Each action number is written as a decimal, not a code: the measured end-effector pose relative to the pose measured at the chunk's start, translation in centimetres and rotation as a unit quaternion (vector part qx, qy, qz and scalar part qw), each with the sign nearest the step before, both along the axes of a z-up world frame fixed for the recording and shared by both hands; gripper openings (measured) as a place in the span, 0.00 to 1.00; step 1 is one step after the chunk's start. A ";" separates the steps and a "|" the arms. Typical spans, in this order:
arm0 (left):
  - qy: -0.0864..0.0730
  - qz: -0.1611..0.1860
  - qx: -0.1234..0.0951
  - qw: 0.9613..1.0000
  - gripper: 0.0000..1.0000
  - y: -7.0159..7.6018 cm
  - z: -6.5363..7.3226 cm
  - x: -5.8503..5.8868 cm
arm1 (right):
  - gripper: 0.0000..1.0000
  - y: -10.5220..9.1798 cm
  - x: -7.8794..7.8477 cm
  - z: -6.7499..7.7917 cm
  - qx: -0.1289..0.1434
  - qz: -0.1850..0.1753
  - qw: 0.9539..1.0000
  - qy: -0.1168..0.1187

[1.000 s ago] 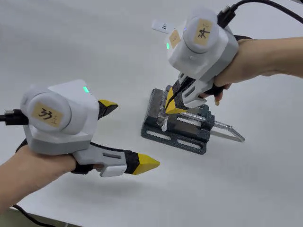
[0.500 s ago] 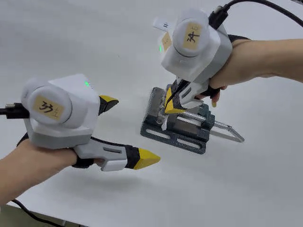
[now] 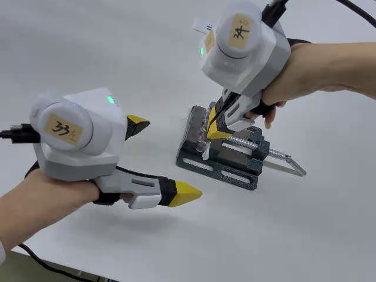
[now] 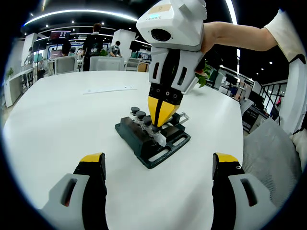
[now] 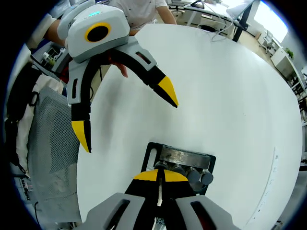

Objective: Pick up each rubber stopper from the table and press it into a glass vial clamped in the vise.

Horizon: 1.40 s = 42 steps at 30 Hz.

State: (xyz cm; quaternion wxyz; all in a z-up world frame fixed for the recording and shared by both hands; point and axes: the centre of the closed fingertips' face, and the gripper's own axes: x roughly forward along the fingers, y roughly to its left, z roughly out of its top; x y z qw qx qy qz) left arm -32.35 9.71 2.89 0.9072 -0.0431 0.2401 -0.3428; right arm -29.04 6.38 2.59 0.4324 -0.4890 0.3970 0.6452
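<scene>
Well, our left gripper (image 3: 163, 157), tagged 33, gapes apart; our right gripper (image 3: 215, 133), tagged 34, is pinched together over the vise (image 3: 232, 167). The left gripper view shows stoppers (image 4: 140, 114) there.

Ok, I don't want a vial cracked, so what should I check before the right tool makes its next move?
1. Dark grey metal vise flat on the white table: ok.
2. Right tool shut, tips down at the vise's jaw line: ok.
3. Stopper under those tips fully seated: cannot tell, the tips hide it.
4. Dark round rubber stoppers standing in the vise beside those tips: ok.
5. Left tool open, apart from the vise: ok.
</scene>
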 end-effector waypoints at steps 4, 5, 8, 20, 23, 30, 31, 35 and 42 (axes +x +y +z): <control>0.001 -0.002 0.001 1.000 0.91 -0.3 -0.1 0.0 | 0.00 0.3 0.0 -0.1 -0.003 0.002 1.000 -0.007; 0.001 -0.003 0.000 1.000 0.91 -0.3 0.0 0.0 | 0.00 0.2 0.1 0.0 -0.003 -0.008 1.000 -0.003; 0.001 -0.004 0.000 1.000 0.92 -0.4 0.0 0.0 | 0.00 0.2 0.0 0.0 0.000 -0.001 1.000 -0.004; -0.002 0.002 -0.001 1.000 0.92 -0.2 0.1 0.2 | 0.00 0.5 0.1 -0.1 -0.023 -0.001 1.000 -0.006; -0.004 0.003 -0.003 1.000 0.92 -0.2 0.4 0.3 | 0.00 0.5 0.2 0.0 -0.031 0.004 0.999 -0.010; -0.005 0.003 -0.003 1.000 0.92 -0.2 0.4 0.3 | 0.00 0.5 0.2 0.0 -0.055 -0.002 0.998 -0.026; -0.002 0.001 -0.002 1.000 0.92 -0.2 0.3 0.2 | 0.00 0.5 0.1 0.0 -0.055 -0.003 0.998 -0.032; -0.004 0.001 -0.003 1.000 0.92 -0.3 0.5 0.1 | 0.00 0.4 0.1 0.0 -0.063 -0.001 0.997 -0.048; -0.010 -0.004 0.000 1.000 0.92 -0.4 1.3 0.3 | 0.00 0.2 0.4 0.2 -0.017 -0.042 0.999 -0.020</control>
